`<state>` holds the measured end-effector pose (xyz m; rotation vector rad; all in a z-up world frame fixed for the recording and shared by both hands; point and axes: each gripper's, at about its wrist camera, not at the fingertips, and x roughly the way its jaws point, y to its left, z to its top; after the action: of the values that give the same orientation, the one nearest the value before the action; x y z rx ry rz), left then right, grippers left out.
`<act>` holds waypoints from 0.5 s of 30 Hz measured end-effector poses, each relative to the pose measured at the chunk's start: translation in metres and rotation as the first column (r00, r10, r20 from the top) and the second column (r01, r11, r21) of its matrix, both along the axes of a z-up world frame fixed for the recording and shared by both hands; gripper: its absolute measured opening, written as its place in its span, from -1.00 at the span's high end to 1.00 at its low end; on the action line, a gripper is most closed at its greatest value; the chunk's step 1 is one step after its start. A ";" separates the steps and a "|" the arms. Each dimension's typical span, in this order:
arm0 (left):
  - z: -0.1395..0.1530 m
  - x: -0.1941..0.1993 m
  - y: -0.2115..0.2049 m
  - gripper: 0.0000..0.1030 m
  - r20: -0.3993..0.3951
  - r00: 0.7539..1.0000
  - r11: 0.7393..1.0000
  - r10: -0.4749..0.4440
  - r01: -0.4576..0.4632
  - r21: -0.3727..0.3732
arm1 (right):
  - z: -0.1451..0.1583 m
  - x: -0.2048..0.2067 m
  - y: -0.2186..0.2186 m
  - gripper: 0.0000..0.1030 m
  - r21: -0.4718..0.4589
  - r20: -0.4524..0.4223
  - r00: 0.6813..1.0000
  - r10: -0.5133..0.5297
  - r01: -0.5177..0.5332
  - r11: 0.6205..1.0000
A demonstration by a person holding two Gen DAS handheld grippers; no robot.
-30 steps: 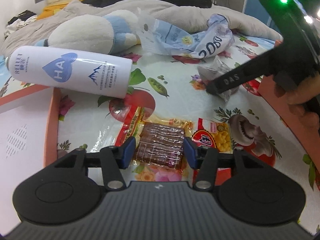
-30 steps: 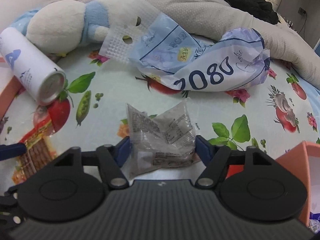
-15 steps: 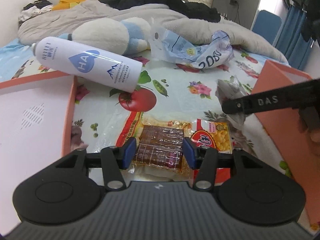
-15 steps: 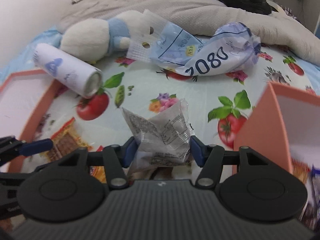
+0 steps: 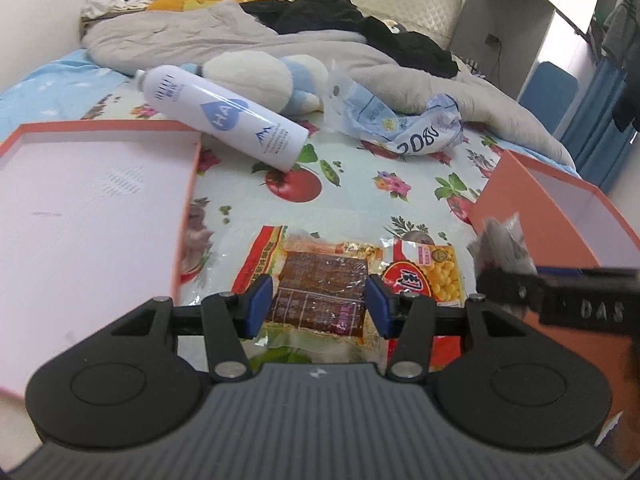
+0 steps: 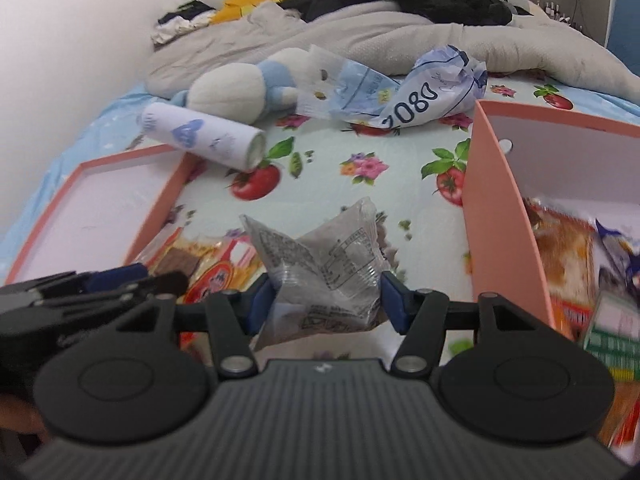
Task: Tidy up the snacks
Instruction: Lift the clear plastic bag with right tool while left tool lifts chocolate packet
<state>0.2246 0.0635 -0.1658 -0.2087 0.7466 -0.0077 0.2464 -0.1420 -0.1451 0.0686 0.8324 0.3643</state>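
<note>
My left gripper (image 5: 319, 304) is shut on a brown dried-tofu snack packet (image 5: 320, 286) with a red and yellow wrapper, lifted a little off the bed. A corn snack packet (image 5: 424, 276) lies beside it on the right. My right gripper (image 6: 325, 303) is shut on a clear crinkled snack packet (image 6: 324, 272) and holds it in the air just left of the orange box (image 6: 500, 216). That packet also shows in the left wrist view (image 5: 506, 246), at the box's (image 5: 560, 216) near wall. Several snacks (image 6: 568, 240) lie inside the box.
The orange box lid (image 5: 92, 216) lies on the left. A white spray can (image 5: 228, 116), a plush toy (image 5: 256, 76) and a crumpled blue-and-white plastic bag (image 5: 400, 128) lie further back on the fruit-print sheet. A grey blanket (image 5: 240, 36) and dark clothes lie behind.
My right gripper closed on the clear packet, lifted it off the sheet and carried it right and nearer, up to the orange box. My left gripper rose and pulled back with the tofu packet.
</note>
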 end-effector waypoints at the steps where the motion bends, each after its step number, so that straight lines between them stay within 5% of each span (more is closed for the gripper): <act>1: 0.003 -0.006 0.000 -0.10 0.002 1.000 1.000 0.007 -0.008 0.012 | 0.002 -0.008 0.000 -0.16 0.001 0.006 1.000 -0.001 0.001 1.000; 15: 0.049 -0.056 -0.007 -0.10 0.027 0.998 0.998 0.057 -0.057 0.007 | 0.033 -0.070 -0.016 -0.16 0.019 0.042 0.999 -0.012 0.012 1.000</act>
<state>0.1689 0.0566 -0.1165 -0.2219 0.7140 0.0463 0.1762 -0.1585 -0.1123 0.0835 0.7867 0.3614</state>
